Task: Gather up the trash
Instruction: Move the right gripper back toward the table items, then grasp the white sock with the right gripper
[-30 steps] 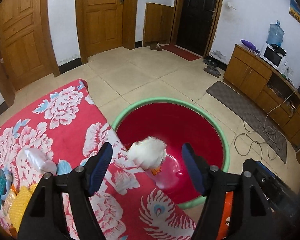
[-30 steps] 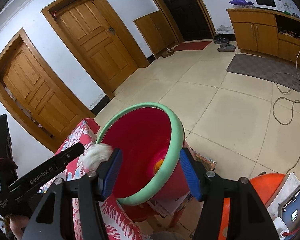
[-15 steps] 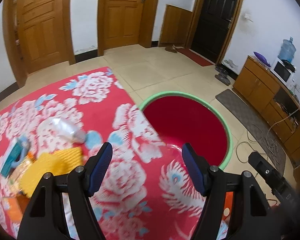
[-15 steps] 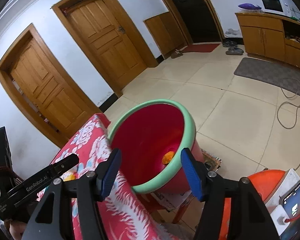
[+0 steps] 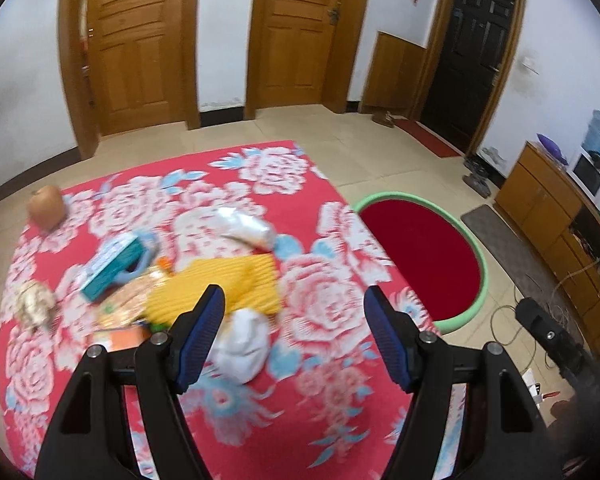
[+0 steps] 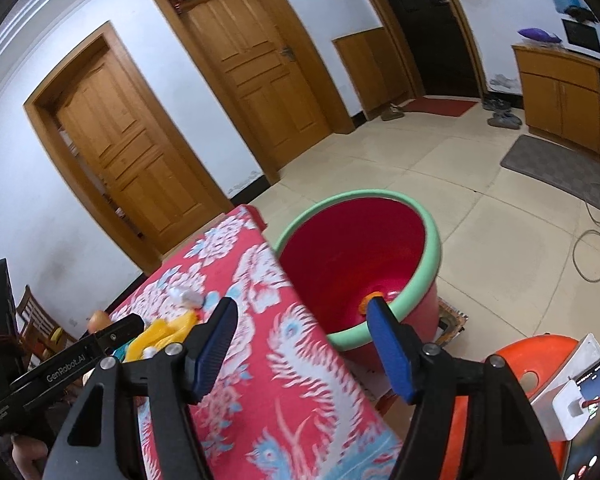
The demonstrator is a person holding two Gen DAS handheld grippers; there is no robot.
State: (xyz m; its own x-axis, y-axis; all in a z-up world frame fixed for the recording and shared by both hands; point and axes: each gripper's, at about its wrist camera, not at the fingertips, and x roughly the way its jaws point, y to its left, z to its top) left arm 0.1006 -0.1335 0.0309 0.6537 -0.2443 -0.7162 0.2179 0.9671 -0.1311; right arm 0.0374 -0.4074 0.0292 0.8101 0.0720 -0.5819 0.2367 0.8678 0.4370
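On the red floral tablecloth (image 5: 324,312): scattered trash — white crumpled wad (image 5: 242,342), yellow ribbed wrapper (image 5: 220,292), teal box (image 5: 114,266), clear plastic bag (image 5: 244,226). Beside the table edge, red bin with green rim (image 6: 434,248). Above the cloth, left gripper (image 5: 294,336) spread, empty; right gripper (image 6: 300,350) opening, nothing between.

Left wrist view smeared by motion blur: tablecloth (image 5: 324,312) pattern soft, teal box (image 5: 114,266) print unreadable. Crumpled pale lump (image 5: 34,306) near the cloth's left edge too blurred to identify. White wad (image 5: 242,344) partly hidden behind the left gripper's finger. Bin (image 5: 424,256) floor out of sight here. Right wrist view: phone (image 6: 590,404) cut off by the frame edge; orange scrap (image 6: 374,298) in the bin half hidden behind a pad.
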